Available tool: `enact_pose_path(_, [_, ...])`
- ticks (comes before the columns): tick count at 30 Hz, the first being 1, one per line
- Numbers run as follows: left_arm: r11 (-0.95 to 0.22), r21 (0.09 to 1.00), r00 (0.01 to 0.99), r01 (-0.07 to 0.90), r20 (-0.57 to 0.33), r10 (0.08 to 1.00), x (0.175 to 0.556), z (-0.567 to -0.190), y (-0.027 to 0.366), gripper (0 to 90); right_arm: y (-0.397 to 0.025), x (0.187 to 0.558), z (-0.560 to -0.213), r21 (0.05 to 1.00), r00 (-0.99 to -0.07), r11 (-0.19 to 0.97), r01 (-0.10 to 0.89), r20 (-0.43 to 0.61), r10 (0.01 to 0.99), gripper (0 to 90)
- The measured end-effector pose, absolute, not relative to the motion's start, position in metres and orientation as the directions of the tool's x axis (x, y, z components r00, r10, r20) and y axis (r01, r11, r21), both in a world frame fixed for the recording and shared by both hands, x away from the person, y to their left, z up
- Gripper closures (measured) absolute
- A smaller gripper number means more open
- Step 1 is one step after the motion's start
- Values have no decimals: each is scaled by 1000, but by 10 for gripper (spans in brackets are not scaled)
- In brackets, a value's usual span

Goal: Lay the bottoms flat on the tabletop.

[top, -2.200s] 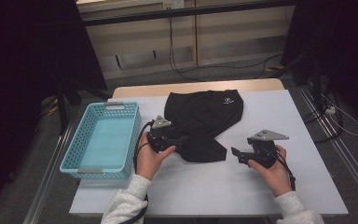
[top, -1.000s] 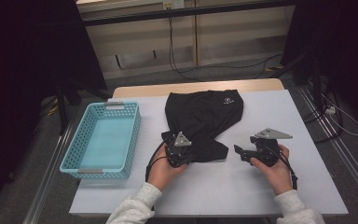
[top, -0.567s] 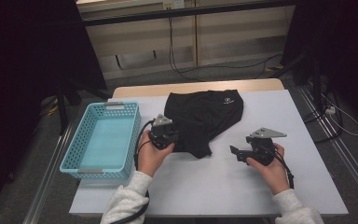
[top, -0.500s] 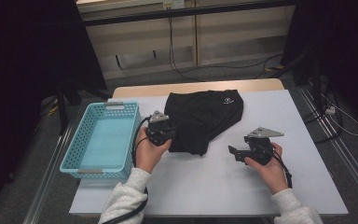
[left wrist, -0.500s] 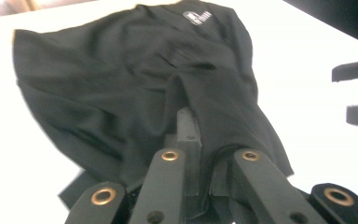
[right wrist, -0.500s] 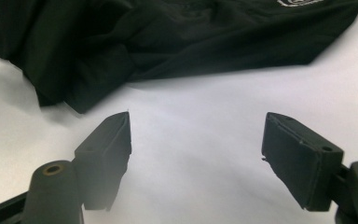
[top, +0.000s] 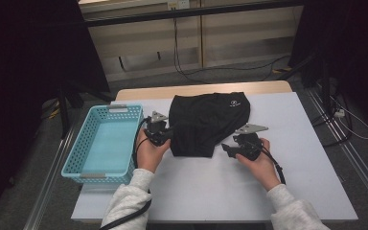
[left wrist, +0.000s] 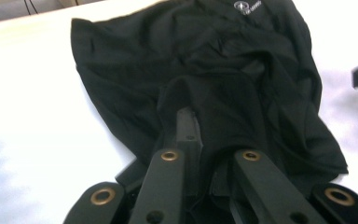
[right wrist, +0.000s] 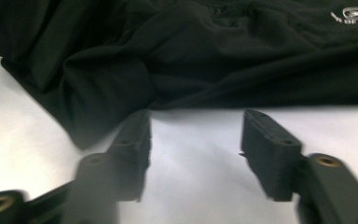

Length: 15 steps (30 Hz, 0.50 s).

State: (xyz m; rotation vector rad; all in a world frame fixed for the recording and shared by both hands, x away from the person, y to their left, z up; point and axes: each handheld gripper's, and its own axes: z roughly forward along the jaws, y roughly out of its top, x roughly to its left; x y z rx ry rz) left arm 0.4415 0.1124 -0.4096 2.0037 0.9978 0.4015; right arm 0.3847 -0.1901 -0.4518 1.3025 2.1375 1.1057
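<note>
My left tongs [top: 168,133] hold the black cloth [top: 206,122]; my right tongs [top: 226,150] stand wide.

The cloth lies crumpled mid-table, its left edge pinched between my left jaws, with a fold draped over them in the left gripper view. My right tongs [right wrist: 196,140] sit just off the cloth's [right wrist: 177,56] near edge, jaws apart over bare table [top: 230,187]. A blue basket [top: 79,160] sits at the left.

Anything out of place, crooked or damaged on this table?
Nothing damaged or spilled. The black garment lies crumpled, not flat, one fold draped over the left gripper, whose jaws pinch it. The right gripper is open, just short of the cloth. The basket sits square.
</note>
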Motion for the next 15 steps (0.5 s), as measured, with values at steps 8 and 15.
enact_pose_path(8, [-314, 804, 623, 505, -87, 777, 435, -408, 118, 862, -164, 392, -451, 785, -590, 286, 549, 122, 798, 471])
enact_pose_path(15, [-315, 811, 625, 494, -79, 776, 433, -407, 119, 861, -136, 391, -461, 743, -665, 421, 520, 43, 745, 833])
